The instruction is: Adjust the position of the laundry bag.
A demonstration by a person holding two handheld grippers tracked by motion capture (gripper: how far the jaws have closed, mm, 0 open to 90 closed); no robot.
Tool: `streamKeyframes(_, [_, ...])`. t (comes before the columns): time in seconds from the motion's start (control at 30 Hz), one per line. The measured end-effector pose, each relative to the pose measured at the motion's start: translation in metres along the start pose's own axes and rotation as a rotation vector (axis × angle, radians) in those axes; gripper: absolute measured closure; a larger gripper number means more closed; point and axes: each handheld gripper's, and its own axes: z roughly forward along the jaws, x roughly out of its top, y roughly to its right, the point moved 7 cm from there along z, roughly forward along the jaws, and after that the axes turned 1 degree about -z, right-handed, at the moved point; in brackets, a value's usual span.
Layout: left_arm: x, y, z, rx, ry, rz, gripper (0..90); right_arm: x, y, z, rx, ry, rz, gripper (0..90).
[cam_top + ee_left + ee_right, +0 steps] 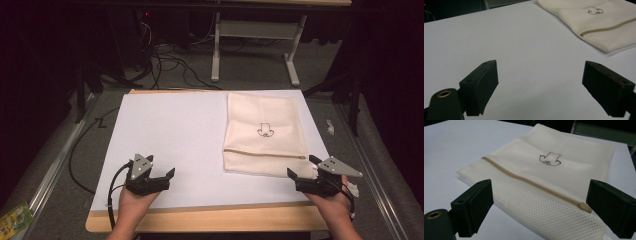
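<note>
Both grippers sit low at the near edge of the white tabletop (170,130). Left gripper (170,176) has its jaws wide apart, with nothing between them. Right gripper (300,169) is wide apart too, and holds nothing. Just past the right gripper lies the cream mesh bag (544,177), flat, its zipper (529,182) running across the near end.

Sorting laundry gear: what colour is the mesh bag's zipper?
Tan zipper, clearest in the right gripper view.

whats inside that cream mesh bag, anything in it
The mesh bag lies flat on the white board, zipper shut. No bulge shows; the weave hides whatever might be inside.
</note>
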Motion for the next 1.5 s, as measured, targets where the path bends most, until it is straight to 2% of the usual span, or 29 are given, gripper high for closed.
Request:
streamKeyframes(0.07, [0.0,0.001,0.002,0.01,-0.001,0.014,15.1,-0.001,0.004,0.001,-0.005,0.002,0.011,6.3])
streamKeyframes(0.2, [-0.003,0.0,0.003,0.01,-0.003,-0.005,16.0,-0.002,0.006,0.002,-0.006,-0.006,0.014,5.4])
streamKeyframes(0.33, [-0.003,0.004,0.005,-0.014,-0.004,-0.017,18.0,0.001,0.004,-0.001,-0.012,0.007,0.015,6.3])
streamKeyframes(0.37, [0.0,0.009,0.009,-0.037,0.002,-0.022,19.2,0.002,0.004,0.0,-0.013,0.005,0.021,6.5])
streamKeyframes(0.43, [0.001,0.013,0.012,-0.043,0.0,-0.016,21.2,0.001,0.004,0.0,-0.013,0.004,0.023,7.0])
streamKeyframes(0.47, [0.002,0.016,0.017,-0.05,-0.002,-0.01,21.2,0.001,0.004,0.0,-0.013,0.004,0.023,7.0])
streamKeyframes(0.5, [0.005,0.023,0.028,-0.074,-0.017,-0.017,23.2,0.001,0.004,0.002,-0.01,0.0,0.029,7.1])
streamKeyframes(0.53, [0.005,0.023,0.028,-0.074,-0.017,-0.017,23.9,0.001,0.004,0.002,-0.01,0.0,0.029,7.1])
streamKeyframes(0.57, [0.008,0.031,0.041,-0.098,-0.034,-0.017,24.6,0.0,0.005,0.002,-0.008,-0.003,0.033,7.3])
streamKeyframes(0.6, [0.008,0.031,0.041,-0.098,-0.034,-0.017,25.8,0.0,0.005,0.002,-0.008,-0.003,0.033,7.3])
streamKeyframes(0.63, [0.012,0.041,0.055,-0.12,-0.044,-0.011,27.1,0.0,0.005,0.001,-0.004,0.001,0.033,7.5])
streamKeyframes(0.67, [0.012,0.041,0.055,-0.12,-0.044,-0.011,28.2,0.0,0.005,0.001,-0.004,0.001,0.033,7.5])
streamKeyframes(0.7, [0.017,0.053,0.07,-0.147,-0.045,-0.023,29.8,0.001,0.006,0.0,0.003,0.004,0.035,7.9])
streamKeyframes(0.73, [0.017,0.053,0.07,-0.147,-0.045,-0.023,30.8,0.001,0.006,0.0,0.003,0.004,0.035,7.9])
streamKeyframes(0.83, [0.025,0.074,0.097,-0.184,-0.05,-0.04,32.9,0.0,0.007,0.001,0.01,0.006,0.043,8.4])
streamKeyframes(0.87, [0.028,0.084,0.111,-0.207,-0.052,-0.075,35.8,-0.001,0.006,0.001,0.014,0.002,0.052,8.6])
streamKeyframes(0.9, [0.029,0.089,0.119,-0.211,-0.057,-0.091,36.2,-0.001,0.006,0.001,0.016,0.001,0.05,8.7])
streamKeyframes(0.93, [0.03,0.093,0.127,-0.214,-0.072,-0.09,36.2,-0.001,0.006,0.001,0.017,0.0,0.049,8.8])
streamKeyframes(1.0, [0.031,0.103,0.141,-0.206,-0.104,-0.042,36.8,-0.001,0.005,0.001,0.02,0.002,0.048,9.2])
streamKeyframes(1.03, [0.032,0.107,0.147,-0.207,-0.11,-0.032,37.4,0.0,0.005,0.001,0.021,0.005,0.046,9.3])
streamKeyframes(1.1, [0.034,0.114,0.157,-0.218,-0.132,-0.023,38.1,-0.001,0.005,0.001,0.022,0.004,0.051,9.7])
streamKeyframes(1.13, [0.034,0.114,0.157,-0.218,-0.132,-0.023,38.9,-0.001,0.005,0.001,0.022,0.004,0.051,9.7])
streamKeyframes(1.17, [0.036,0.118,0.167,-0.208,-0.152,-0.018,40.0,-0.001,0.006,0.001,0.023,0.002,0.051,10.0])
streamKeyframes(1.2, [0.036,0.118,0.167,-0.208,-0.152,-0.018,41.3,-0.001,0.006,0.001,0.023,0.002,0.051,10.0])
streamKeyframes(1.23, [0.035,0.119,0.175,-0.2,-0.179,-0.018,42.1,-0.002,0.006,0.002,0.025,0.0,0.049,10.2])
streamKeyframes(1.3, [0.035,0.119,0.178,-0.188,-0.186,-0.016,43.4,-0.002,0.006,0.003,0.028,0.0,0.048,10.4])
streamKeyframes(1.4, [0.036,0.117,0.182,-0.181,-0.199,-0.03,51.8,-0.003,0.005,0.003,0.028,-0.004,0.05,10.5])
streamKeyframes(1.47, [0.034,0.119,0.183,-0.164,-0.221,0.0,55.0,-0.003,0.005,0.003,0.028,-0.006,0.05,10.8])
streamKeyframes(1.5, [0.033,0.12,0.183,-0.158,-0.229,0.014,63.4,-0.003,0.005,0.003,0.029,-0.008,0.051,11.0])
